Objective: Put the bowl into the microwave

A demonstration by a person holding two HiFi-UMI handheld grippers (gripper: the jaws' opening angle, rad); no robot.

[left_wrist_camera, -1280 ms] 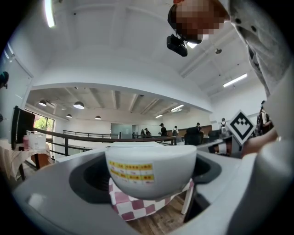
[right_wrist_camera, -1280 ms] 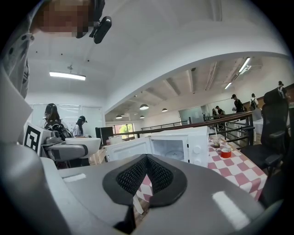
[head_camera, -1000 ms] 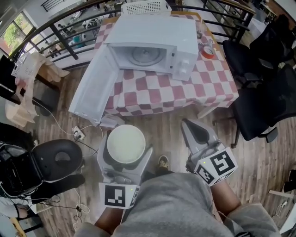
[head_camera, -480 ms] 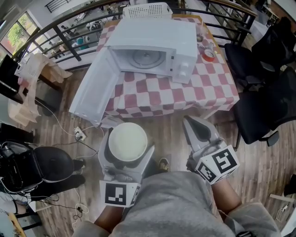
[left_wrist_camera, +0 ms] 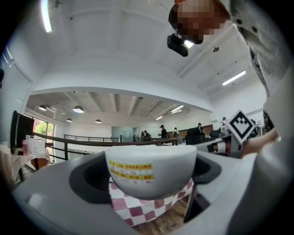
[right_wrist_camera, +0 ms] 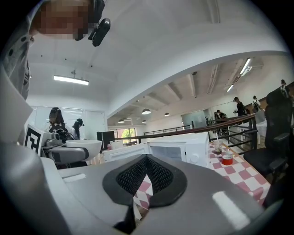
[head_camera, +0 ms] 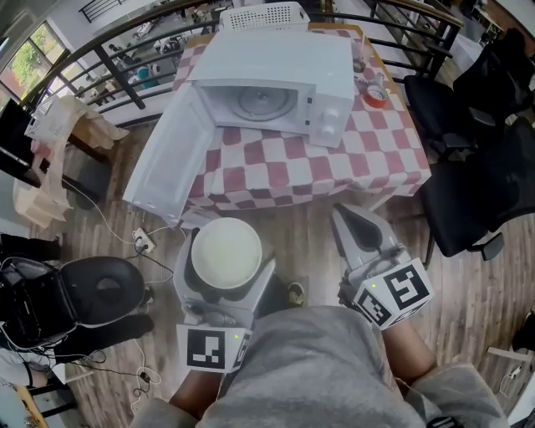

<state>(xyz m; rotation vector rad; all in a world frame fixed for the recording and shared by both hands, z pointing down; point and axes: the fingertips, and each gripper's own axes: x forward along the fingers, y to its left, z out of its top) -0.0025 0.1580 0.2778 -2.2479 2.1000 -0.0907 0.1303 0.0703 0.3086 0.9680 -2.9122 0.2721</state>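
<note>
Your left tongs (head_camera: 222,277) are clamped on the round white ceramic bowl (head_camera: 226,252), 1 grey jaw pressed against each side of it. The bowl sits upright and level between them, with a yellow label strip (left_wrist_camera: 131,170) on its side in the left gripper view. You are holding it in the air above the wooden plank floor (head_camera: 468,284), in front of the boxy white microwave (head_camera: 284,84) and below its level, well apart from it and short of the edge of the surface (head_camera: 368,159), which is covered in a red-and-white checked cloth.

Your right tongs (head_camera: 346,221) are pressed together with nothing between them, their ribbed black pads meeting at the tip in the right gripper view. They hang to the right of the bowl, also in front of the microwave and short of the surface's edge.

The microwave stands on the surface with its white door (head_camera: 167,159) swung wide open to the left, past the surface's edge. Inside its cavity lies a round glass turntable (head_camera: 263,102). To the right of the microwave, on the cloth, sits a small red ring-shaped thing (head_camera: 375,97). Behind the microwave stands a white slatted basket (head_camera: 263,15)
</note>
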